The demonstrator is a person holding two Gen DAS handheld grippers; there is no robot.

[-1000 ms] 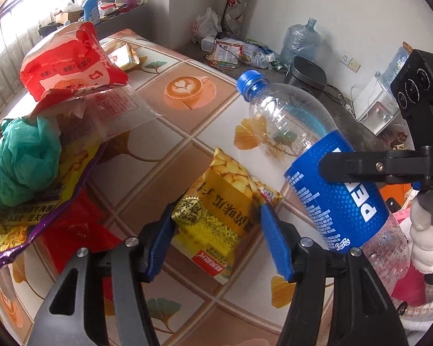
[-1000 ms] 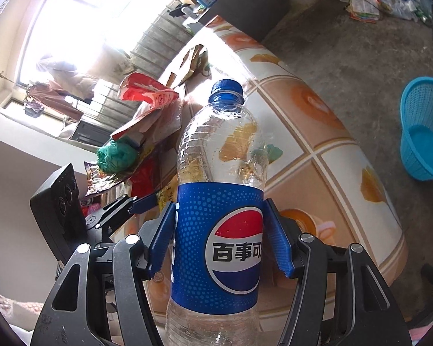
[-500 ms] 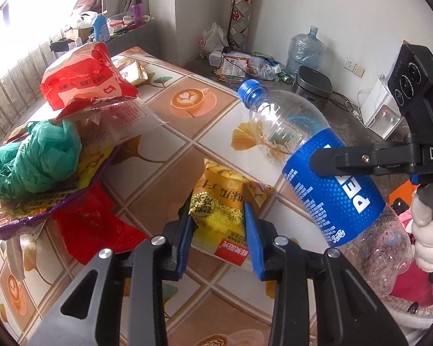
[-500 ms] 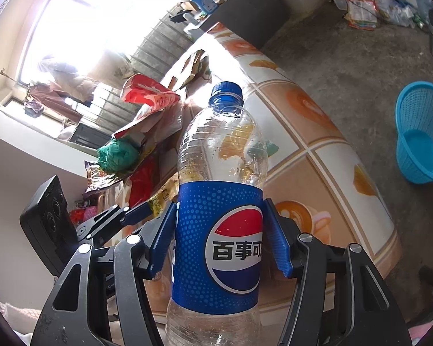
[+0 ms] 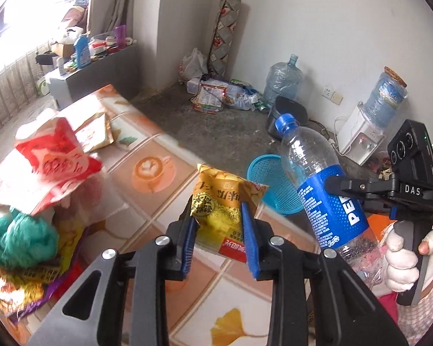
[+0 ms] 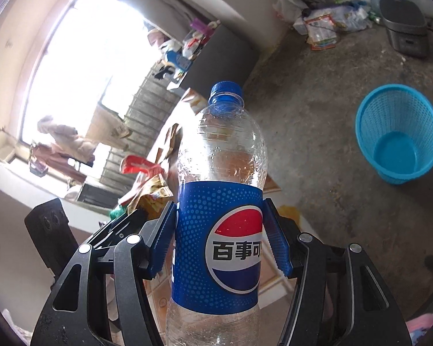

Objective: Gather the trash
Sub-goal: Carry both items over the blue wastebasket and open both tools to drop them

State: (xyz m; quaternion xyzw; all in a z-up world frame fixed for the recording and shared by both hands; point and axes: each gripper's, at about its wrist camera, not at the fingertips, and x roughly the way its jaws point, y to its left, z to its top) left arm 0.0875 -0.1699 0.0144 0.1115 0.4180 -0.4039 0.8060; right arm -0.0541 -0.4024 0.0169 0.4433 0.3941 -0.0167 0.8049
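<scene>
My left gripper (image 5: 217, 206) has a yellow snack packet (image 5: 225, 190) between its blue pads, which press on the packet's sides. Its jaws are still closing. The packet hangs clear of the tiled table (image 5: 158, 144). My right gripper (image 6: 220, 204) is shut on an empty Pepsi bottle (image 6: 219, 230) with a blue cap, held upright by its label. In the left wrist view the bottle (image 5: 317, 178) tilts to the right of the packet, held by a gloved hand (image 5: 401, 259). A blue mesh basket (image 6: 398, 132) stands empty on the floor beyond the table edge.
A red bag (image 5: 54, 155), a green plastic bag (image 5: 20, 236) and several wrappers lie on the table's left part. On the floor by the far wall are a litter pile (image 5: 222, 98), a water jug (image 5: 283, 80), a dark cooker (image 5: 288, 112) and a water dispenser (image 5: 366, 132).
My left gripper closed on the yellow packet and lifted it off the table. Both hands swung toward the table edge, bringing the blue basket into view.
</scene>
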